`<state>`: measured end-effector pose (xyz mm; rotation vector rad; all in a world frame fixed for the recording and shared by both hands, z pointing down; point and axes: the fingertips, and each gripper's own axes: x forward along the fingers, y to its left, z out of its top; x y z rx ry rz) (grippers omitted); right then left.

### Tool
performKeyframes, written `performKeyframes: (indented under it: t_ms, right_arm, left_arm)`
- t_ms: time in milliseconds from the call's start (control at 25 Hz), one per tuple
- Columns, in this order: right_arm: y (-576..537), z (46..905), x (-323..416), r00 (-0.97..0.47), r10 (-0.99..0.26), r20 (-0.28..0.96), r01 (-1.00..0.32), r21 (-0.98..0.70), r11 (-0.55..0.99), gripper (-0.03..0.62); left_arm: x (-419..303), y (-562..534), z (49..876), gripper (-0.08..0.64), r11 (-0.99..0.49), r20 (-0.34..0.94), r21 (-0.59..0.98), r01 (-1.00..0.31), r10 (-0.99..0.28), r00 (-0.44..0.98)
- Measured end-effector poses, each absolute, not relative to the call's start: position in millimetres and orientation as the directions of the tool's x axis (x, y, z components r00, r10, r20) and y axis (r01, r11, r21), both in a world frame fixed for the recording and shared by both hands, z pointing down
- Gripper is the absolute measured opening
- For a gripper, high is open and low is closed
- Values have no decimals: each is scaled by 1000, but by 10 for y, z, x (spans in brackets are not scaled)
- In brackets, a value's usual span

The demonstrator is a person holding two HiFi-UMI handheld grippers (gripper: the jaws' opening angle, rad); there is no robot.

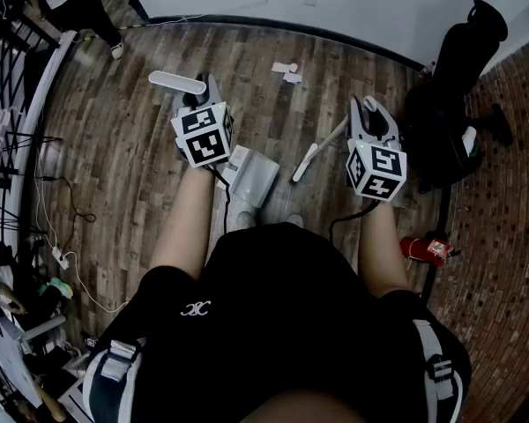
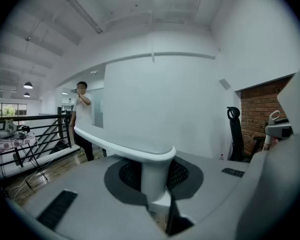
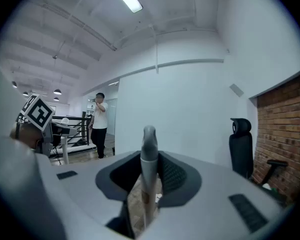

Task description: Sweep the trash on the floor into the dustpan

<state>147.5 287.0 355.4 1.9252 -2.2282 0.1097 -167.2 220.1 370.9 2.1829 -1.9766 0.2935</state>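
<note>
Two scraps of white paper trash (image 1: 286, 70) lie on the wood floor near the far wall. My left gripper (image 1: 203, 93) is shut on the upright white handle (image 2: 155, 176) of the dustpan, below its curved top grip (image 1: 176, 80). The white pan (image 1: 254, 176) rests on the floor by my feet. My right gripper (image 1: 371, 115) is shut on the thin broom handle (image 3: 148, 156), which slants down to the floor (image 1: 316, 153) right of the pan. The trash is well ahead of both tools. The broom's head is not clearly visible.
A black office chair (image 1: 458, 55) stands at the right by a brick wall. A red cylinder (image 1: 423, 249) lies near my right side. Cables (image 1: 57, 227) and a black railing (image 1: 9, 69) run along the left. A person (image 1: 79, 7) stands at the far left.
</note>
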Motion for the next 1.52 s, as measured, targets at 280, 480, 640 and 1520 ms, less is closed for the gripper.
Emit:
performKeyframes:
  t_ms: [280, 480, 640, 1520]
  right_arm:
    - [2789, 3559, 1451, -151, -969, 196, -983, 75, 169, 110]
    - [2737, 3552, 1511, -155, -969, 193, -983, 63, 170, 110]
    - [2681, 3553, 1648, -163, -969, 187, -984, 40, 173, 110]
    - [1653, 3797, 2067, -224, -948, 225, -966, 80, 247, 110]
  left_arm:
    - [-1476, 2193, 3667, 55, -141, 248, -11, -990, -959, 134]
    - [-1268, 2162, 3627, 55, -183, 238, -38, -982, -956, 169]
    - [-1089, 2085, 3612, 55, -199, 233, -60, -978, -956, 180]
    - [-908, 891, 3682, 55, -108, 182, -20, -994, -978, 103]
